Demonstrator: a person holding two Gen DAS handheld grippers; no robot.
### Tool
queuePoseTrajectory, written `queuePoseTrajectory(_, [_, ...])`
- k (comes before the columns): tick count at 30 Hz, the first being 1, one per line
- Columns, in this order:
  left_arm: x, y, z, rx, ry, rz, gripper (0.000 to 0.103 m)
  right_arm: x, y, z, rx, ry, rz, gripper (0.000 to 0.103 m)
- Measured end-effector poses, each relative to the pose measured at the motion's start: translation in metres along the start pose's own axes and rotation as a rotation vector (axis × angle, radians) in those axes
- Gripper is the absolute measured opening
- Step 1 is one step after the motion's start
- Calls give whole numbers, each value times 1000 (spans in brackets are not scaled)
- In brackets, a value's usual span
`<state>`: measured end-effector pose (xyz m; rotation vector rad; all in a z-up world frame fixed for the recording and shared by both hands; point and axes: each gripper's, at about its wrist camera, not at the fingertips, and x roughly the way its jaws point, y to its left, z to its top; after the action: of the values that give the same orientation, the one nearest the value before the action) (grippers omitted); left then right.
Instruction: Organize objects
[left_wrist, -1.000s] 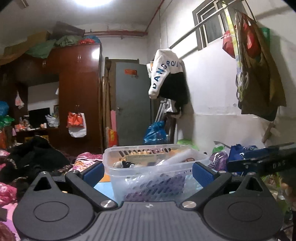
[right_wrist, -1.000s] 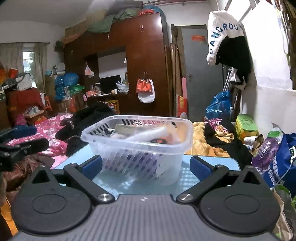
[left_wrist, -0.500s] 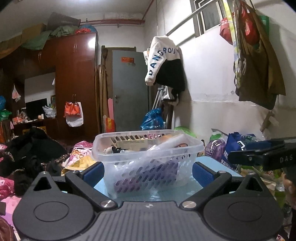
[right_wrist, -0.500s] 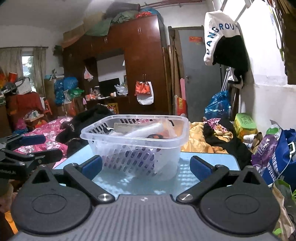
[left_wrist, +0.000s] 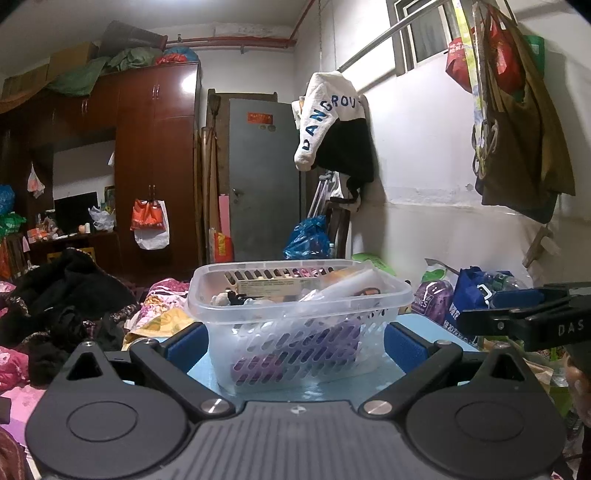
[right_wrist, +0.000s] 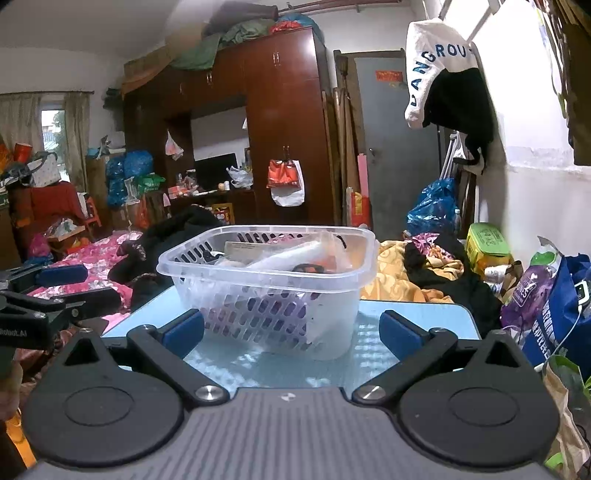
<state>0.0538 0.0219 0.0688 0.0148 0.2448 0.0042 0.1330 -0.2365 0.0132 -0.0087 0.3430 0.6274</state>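
clear see-through basket (right_wrist: 269, 291) with slotted sides on a light blue desk (right_wrist: 413, 314), purple stuff showing inside, pink floral bedding (right_wrist: 92, 254) off left, reddish-brown wardrobe (right_wrist: 284, 122) behind

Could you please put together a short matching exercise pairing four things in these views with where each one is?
Things:
1. basket
2. white jacket
3. orange bag
4. green bundle

Places:
A. on top of the wardrobe
B. hanging on the wardrobe door
C. on the blue table
D. hanging from the wall rail

Pairs: 1-C, 2-D, 3-B, 4-A
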Motion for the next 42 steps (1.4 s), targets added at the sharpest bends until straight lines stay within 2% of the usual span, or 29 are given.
queuePoseTrajectory(42, [6, -13, -3, 23, 18, -24, 102, 1, 2, -3, -4, -1, -17, 103])
